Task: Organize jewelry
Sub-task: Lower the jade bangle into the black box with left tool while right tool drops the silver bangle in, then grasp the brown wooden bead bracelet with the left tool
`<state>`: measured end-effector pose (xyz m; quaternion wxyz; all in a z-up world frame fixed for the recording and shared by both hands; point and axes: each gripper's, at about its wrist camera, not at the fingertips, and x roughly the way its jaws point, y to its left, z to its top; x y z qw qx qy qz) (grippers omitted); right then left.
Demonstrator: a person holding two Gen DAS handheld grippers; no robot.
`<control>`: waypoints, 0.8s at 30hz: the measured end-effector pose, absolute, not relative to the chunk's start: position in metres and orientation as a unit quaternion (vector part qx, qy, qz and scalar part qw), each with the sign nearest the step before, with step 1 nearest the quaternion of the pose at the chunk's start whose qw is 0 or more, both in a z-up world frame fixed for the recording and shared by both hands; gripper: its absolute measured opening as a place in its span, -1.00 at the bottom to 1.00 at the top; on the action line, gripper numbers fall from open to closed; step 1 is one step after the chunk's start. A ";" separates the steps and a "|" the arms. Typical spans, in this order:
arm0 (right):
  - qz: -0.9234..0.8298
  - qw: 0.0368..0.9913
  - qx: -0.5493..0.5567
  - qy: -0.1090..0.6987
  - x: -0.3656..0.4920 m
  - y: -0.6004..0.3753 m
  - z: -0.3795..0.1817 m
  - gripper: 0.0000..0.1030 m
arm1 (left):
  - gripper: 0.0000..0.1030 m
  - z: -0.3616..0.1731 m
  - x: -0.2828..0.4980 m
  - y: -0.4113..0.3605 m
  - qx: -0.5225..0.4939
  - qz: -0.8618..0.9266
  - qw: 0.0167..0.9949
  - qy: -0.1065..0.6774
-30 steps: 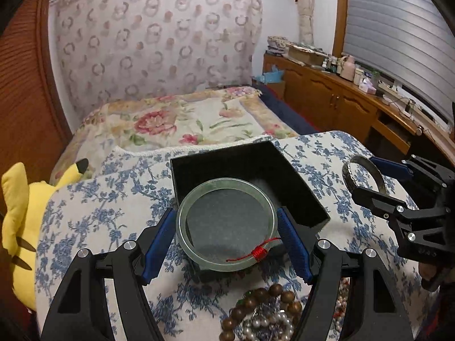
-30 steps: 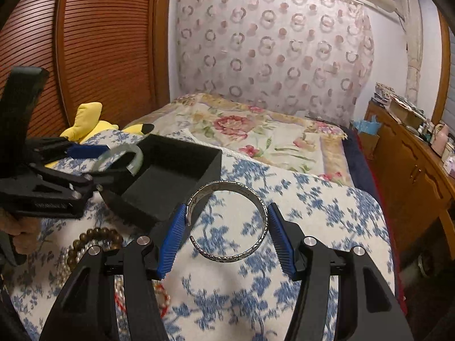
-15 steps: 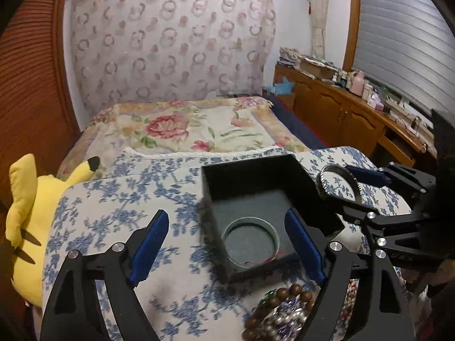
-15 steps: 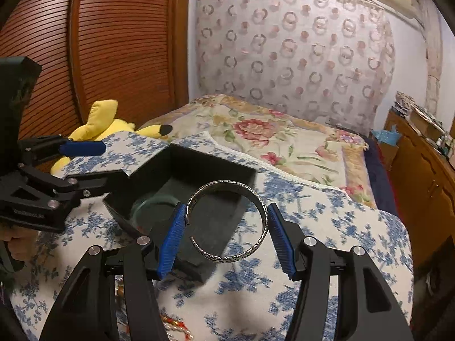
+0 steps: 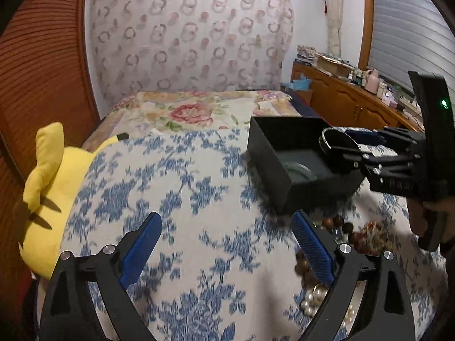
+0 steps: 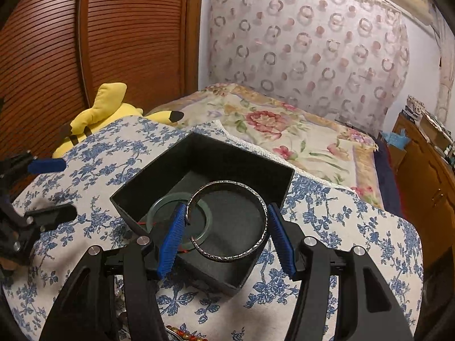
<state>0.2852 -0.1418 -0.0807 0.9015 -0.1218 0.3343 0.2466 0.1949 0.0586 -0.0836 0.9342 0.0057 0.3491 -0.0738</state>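
A black open box (image 6: 257, 170) sits on the blue-flowered cloth. A green jade bangle (image 6: 159, 209) with a red cord lies flat inside it, also seen in the left wrist view (image 5: 300, 169). My right gripper (image 6: 226, 237) is shut on a silver open bangle (image 6: 256, 196) and holds it above the box's inside; it shows in the left wrist view (image 5: 337, 145) over the box (image 5: 270, 153). My left gripper (image 5: 227, 253) is open and empty, left of the box above bare cloth.
A pile of wooden beads and pearls (image 5: 338, 238) lies in front of the box. A yellow plush toy (image 5: 48, 182) sits at the table's left edge. A bed (image 6: 284, 125) lies beyond, and wooden cabinets (image 5: 349, 105) stand at the right.
My left gripper let the jade bangle go into the box, opened, and drew back to the left. My right gripper carried the silver bangle over the box.
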 end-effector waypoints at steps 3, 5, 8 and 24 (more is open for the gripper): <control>0.246 0.905 -0.118 0.328 0.283 -0.143 -0.080 0.38 | 0.73 -0.089 0.189 0.058 0.002 -0.078 0.931 0.356; 0.246 0.906 -0.115 0.326 0.280 -0.144 -0.078 0.38 | 0.73 -0.090 0.186 0.057 0.003 -0.080 0.931 0.357; 0.244 0.910 -0.108 0.317 0.270 -0.152 -0.072 0.38 | 0.73 -0.090 0.178 0.051 0.002 -0.092 0.930 0.356; 0.218 0.906 -0.062 0.358 0.168 -0.219 -0.097 -0.03 | 0.28 -0.099 0.165 0.019 0.005 -0.147 0.911 0.385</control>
